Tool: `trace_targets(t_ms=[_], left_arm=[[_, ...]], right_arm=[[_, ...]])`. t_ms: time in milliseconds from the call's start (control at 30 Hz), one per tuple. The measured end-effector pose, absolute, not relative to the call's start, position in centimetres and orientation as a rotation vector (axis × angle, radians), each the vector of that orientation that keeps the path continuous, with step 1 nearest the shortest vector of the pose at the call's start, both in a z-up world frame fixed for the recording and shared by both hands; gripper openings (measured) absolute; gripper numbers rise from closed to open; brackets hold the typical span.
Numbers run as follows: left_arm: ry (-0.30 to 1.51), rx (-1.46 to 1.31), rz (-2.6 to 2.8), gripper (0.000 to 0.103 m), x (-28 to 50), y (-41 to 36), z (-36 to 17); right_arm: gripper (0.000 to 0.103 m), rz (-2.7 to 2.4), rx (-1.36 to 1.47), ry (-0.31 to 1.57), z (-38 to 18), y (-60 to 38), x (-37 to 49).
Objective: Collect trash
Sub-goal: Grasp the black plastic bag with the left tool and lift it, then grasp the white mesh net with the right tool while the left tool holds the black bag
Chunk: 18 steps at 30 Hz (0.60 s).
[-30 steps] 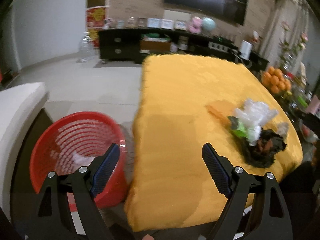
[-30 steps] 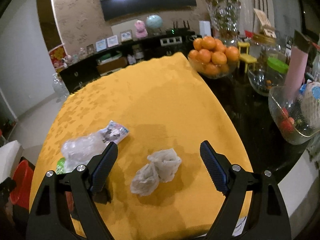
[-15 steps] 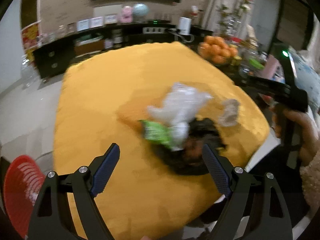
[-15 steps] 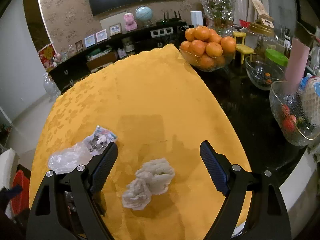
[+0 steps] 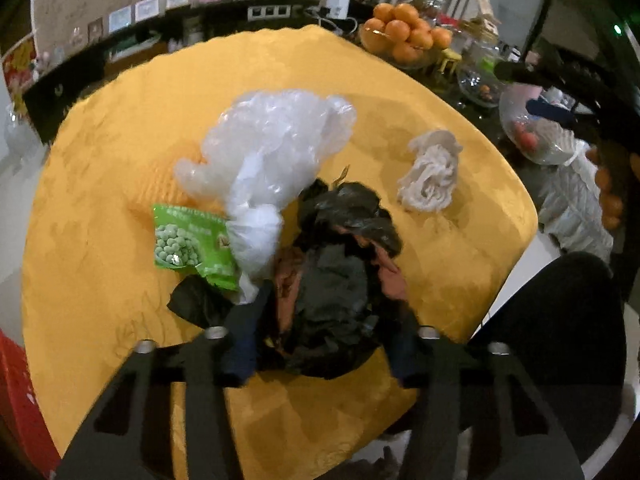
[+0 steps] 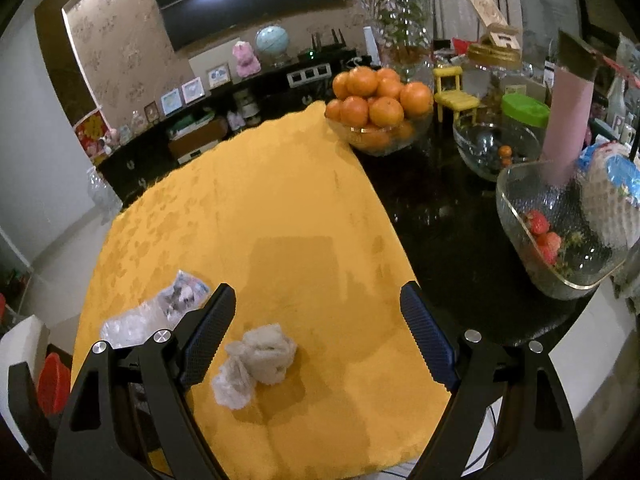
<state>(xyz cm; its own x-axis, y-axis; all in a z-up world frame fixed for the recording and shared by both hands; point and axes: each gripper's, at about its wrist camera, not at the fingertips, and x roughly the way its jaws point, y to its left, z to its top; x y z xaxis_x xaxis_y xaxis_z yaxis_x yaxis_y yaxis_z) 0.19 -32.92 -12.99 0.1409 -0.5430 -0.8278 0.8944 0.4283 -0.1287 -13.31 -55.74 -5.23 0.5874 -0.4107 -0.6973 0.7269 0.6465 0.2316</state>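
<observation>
Left tool [image 5: 320, 344] closing around black bag [image 5: 336, 280], fingertips hidden by it.

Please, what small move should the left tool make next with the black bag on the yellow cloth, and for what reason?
Probably finish closing. The left tool is closing with the crumpled black bag between its fingers, low on the yellow cloth. The pads look near it, but a firm grip is not yet clear, so squeeze before lifting.
</observation>
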Motion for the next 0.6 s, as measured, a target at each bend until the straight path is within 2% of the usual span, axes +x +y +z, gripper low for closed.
trace_targets(t_ms=[100, 600], left_arm=[[0.939, 0.445, -1.105, 0.037, 0.2, -32.2, -12.3], [0.812, 0.261, -1.057, 0.037, 2.4, -26.7, -4.5]], right_arm=[[0.082, -0.686, 0.557, 0.665, -5.9, -55.4, -13.3], [0.082, -0.603, 0.473, 0.834, -9.9, -51.0, -7.7]])
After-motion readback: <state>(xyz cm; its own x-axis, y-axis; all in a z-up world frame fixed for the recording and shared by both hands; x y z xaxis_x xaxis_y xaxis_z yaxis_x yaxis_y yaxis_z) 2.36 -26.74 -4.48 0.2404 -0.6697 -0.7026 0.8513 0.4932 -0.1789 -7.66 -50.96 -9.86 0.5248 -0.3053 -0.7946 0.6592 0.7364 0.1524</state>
